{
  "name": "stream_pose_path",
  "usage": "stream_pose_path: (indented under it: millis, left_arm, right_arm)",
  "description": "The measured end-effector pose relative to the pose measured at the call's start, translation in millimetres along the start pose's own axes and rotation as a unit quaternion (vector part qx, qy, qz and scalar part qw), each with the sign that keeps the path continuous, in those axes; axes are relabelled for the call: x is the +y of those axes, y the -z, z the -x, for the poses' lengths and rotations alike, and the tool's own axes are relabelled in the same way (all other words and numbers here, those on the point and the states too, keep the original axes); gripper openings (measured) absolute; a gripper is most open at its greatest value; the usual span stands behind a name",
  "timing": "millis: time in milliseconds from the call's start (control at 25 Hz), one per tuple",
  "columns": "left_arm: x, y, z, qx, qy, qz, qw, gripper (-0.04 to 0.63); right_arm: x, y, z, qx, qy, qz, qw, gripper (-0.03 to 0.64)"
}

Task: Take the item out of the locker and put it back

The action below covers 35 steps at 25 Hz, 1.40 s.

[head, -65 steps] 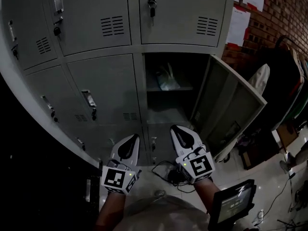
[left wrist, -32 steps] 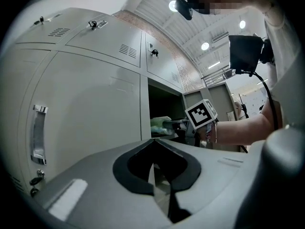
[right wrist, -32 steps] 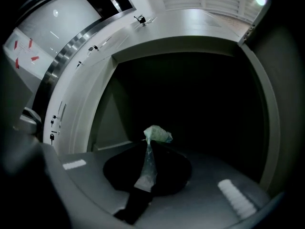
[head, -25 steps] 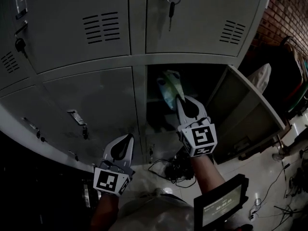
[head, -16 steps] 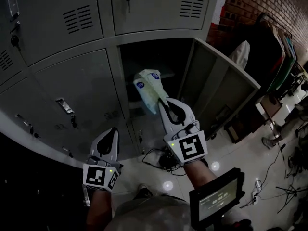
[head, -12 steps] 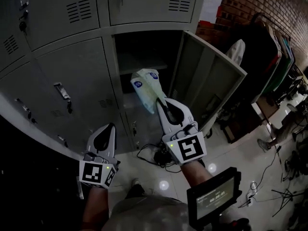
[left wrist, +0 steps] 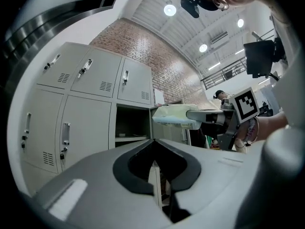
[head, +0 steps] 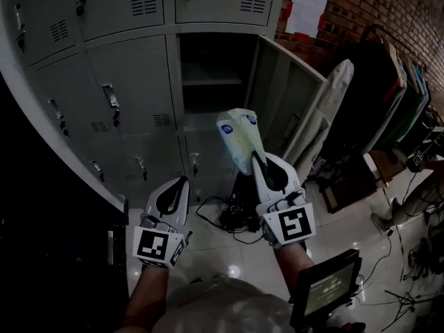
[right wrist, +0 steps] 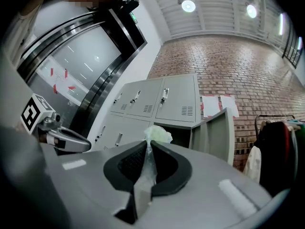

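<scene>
- The right gripper (head: pixel 258 159) has its jaws clamped on the end of a pale green packet (head: pixel 239 139), which sticks out past the tips.
- The open locker (head: pixel 211 82) stands well beyond the packet.
- The left gripper (head: pixel 182 183) has its jaws together, empty.

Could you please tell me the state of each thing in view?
Locker door: open.
Neighbouring locker doors: closed.
Plastic bag: gripped at one end, in the air.
Right hand-held gripper: shut on the plastic bag.
Left hand-held gripper: shut, empty.
</scene>
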State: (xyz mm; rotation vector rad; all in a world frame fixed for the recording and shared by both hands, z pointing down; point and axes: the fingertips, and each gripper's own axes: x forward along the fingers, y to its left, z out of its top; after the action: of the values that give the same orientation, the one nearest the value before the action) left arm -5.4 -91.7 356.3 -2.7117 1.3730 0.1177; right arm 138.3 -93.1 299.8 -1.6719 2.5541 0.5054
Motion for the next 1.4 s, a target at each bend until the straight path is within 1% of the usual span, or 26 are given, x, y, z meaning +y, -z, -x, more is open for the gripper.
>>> stream_pose_path:
  millis: [120,280,440,680,800,960,1080,1200,1400]
  left_arm:
    - [-7.0,-6.9,9.3,-0.005,0.002,0.003,1.0000,0.003]
    - [-3.0,-18.0,15.1,-0.020,-0.002,0.001,0.9998,0.002]
    - [4.4,-15.1,19.8,-0.016,0.004,0.005,0.9999,0.002]
    - [30.0,-17.4,23.5,-0.016,-0.008,0.000,0.9998,0.002]
    - [43.2,-15.7,22.8,-0.017,-0.010,0.005,0.9998,0.002]
    - [54.7,-8.8,17.8,-0.018,-0.002,0.004,0.9998,0.002]
    - [64.9,3.6,7.0,-0.010,0.000,0.005,0.9999,0.002]
    - [75.8,14.0,-14.8,-0.006,0.004,0.006,1.0000,0.002]
    - [102.4,16.2,-71.6,-0.027,0.002,-0.006,0.9996,0.002]
  right_arm:
    - [2.1,-11.5,14.4,-0.003,0.010,0.001,1.000,0.006]
    - [10.1,-21.4,20.7,-0.003,0.010,0.009,1.000,0.006]
    - [18.3,-12.8,19.3,0.002,0.012,-0.001,1.000,0.006]
    - [27.8,-8.0,5.5,0.007,0.012,-0.001,1.000,0.006]
    - [28.2,-1.4,-2.3,0.018,0.020,0.000,1.000,0.006]
    - [22.2,10.9,-13.5,0.026,0.038,-0.001,0.999,0.006]
    - [16.2,26.1,-28.0,0.034,0.043,-0.005,0.998,0.006]
    - [3.0,41.0,-53.1,0.037,0.047,-0.010,0.998,0.006]
    - [-30.1,61.3,-119.5,0.022,0.045,-0.006,0.999,0.006]
